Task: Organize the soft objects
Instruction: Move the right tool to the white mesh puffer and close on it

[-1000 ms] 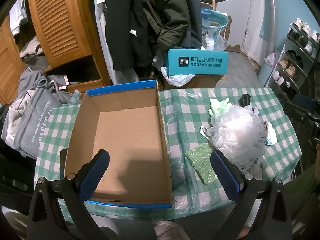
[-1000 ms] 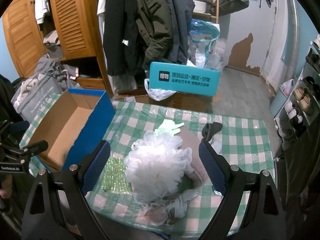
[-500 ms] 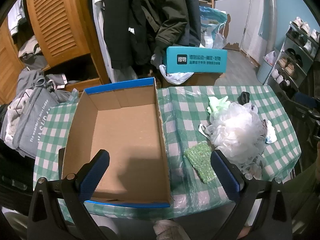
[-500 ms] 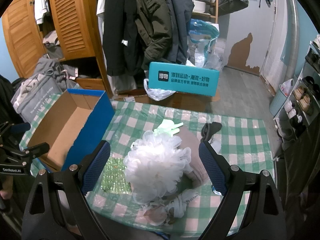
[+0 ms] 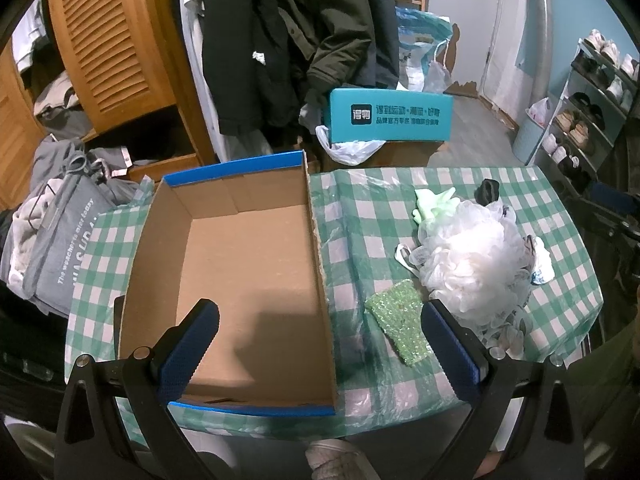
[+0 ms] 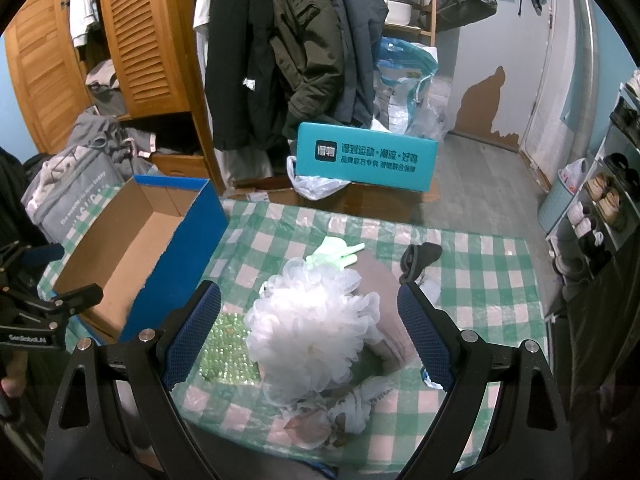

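Observation:
An empty blue-rimmed cardboard box (image 5: 244, 264) (image 6: 132, 248) sits on the left of the green checked table (image 5: 360, 216) (image 6: 480, 272). Right of it lies a pile of soft things: a white mesh bath puff (image 5: 472, 264) (image 6: 312, 320), a green sequin cloth (image 5: 400, 328) (image 6: 228, 348), a pale green glove (image 5: 434, 202) (image 6: 336, 252), a small black item (image 5: 490, 190) (image 6: 420, 256) and white crumpled pieces (image 6: 352, 404). My left gripper (image 5: 320, 336) is open above the box's near end. My right gripper (image 6: 308, 328) is open, hovering over the puff without touching it.
A teal carton (image 5: 390, 114) (image 6: 364, 156) stands beyond the table's far edge. Coats (image 6: 296, 40) hang behind it beside a wooden louvred wardrobe (image 5: 108, 48). A grey bag with clothes (image 5: 60, 240) lies left of the table. A shoe rack (image 6: 612, 192) is at the right.
Both views shifted only slightly; the left gripper drifted a little toward the box. Nothing was taken hold of, and both grippers stayed open.

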The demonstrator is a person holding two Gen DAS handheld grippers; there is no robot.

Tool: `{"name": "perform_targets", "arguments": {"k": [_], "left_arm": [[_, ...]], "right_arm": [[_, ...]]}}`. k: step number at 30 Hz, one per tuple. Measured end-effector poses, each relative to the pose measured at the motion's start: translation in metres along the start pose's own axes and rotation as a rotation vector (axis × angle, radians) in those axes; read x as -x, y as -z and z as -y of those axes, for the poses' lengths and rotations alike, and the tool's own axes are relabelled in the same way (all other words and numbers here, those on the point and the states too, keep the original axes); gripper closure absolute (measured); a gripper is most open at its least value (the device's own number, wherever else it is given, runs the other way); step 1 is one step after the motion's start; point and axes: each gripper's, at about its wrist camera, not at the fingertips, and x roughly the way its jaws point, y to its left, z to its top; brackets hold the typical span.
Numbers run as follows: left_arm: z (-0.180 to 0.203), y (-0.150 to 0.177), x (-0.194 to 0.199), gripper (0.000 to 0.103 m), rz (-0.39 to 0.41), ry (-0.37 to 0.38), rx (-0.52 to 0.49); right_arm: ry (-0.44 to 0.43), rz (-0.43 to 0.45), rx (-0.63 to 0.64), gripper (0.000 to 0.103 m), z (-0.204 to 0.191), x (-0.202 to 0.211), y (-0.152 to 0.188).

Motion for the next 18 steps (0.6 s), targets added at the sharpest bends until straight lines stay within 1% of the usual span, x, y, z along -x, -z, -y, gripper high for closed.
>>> {"name": "perform_targets", "arguments": {"k": [5,10,13,18], "left_arm": [[0.010,0.003,-0.007,0.001,-0.015,0.004,-0.021],[0.013,-0.008,-0.017,0.001,-0.053,0.019,-0.039],[0.019,-0.012,-0.024,0.001,-0.073,0.034,-0.043],[0.029,-0.013,-0.041,0.001,-0.130,0.064,-0.038]], "right_arm": [[0.007,-0.011,0.000,0.014,0.006,-0.002,0.002],[0.017,-0.037,-0.007,0.014,0.012,-0.011,0.004],[0.007,-0.059,-0.028,0.014,0.017,-0.016,0.006],[-0.001,-0.094,-0.045,0.014,0.024,-0.026,0.008]]}}
